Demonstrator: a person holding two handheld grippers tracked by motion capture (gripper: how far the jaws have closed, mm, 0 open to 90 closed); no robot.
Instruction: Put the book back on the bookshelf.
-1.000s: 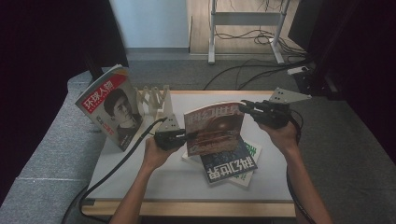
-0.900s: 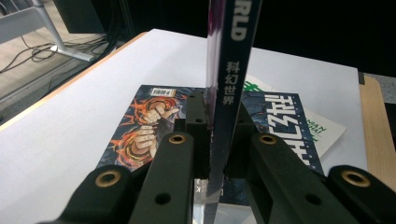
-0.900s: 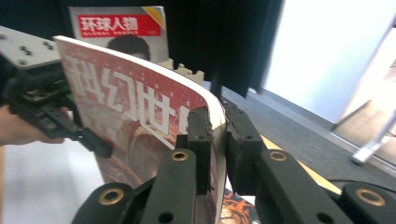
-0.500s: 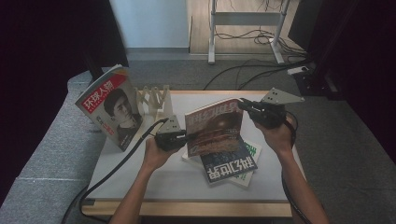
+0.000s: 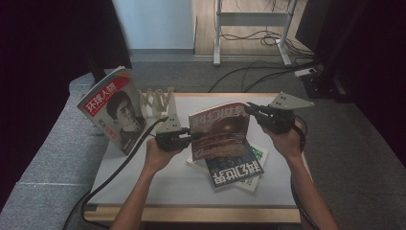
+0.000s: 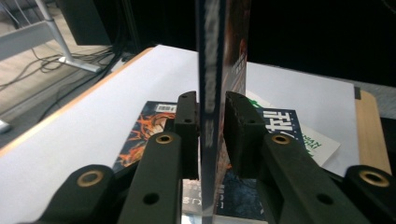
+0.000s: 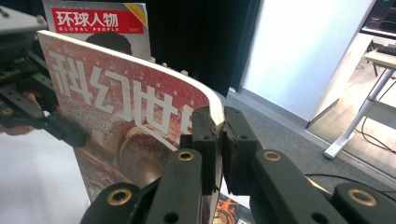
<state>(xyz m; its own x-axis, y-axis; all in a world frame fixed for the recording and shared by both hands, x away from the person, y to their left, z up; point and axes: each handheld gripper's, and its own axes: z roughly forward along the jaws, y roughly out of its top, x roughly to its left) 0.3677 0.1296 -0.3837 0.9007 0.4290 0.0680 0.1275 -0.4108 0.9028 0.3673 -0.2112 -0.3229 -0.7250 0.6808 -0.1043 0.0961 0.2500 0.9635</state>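
Note:
A red magazine [image 5: 218, 129] stands upright above the table, held between both grippers. My left gripper [image 5: 191, 137] is at its left edge. In the left gripper view the magazine's edge [image 6: 210, 56] runs straight up between the pads of that gripper [image 6: 212, 105]. Those jaws have just been opening a little, and the pads still lie against the magazine on both sides. My right gripper [image 5: 248, 109] is shut on the top right corner. In the right gripper view the cover [image 7: 116, 107] curves into the pinch of the gripper [image 7: 219, 116].
A second magazine [image 5: 112, 108] with a red title bar leans in a wooden rack [image 5: 158, 100] at the back left. Two more magazines [image 5: 234, 165] lie flat under the held one. The white table top [image 5: 158, 177] has bare room at the front left. Cables cross the floor behind.

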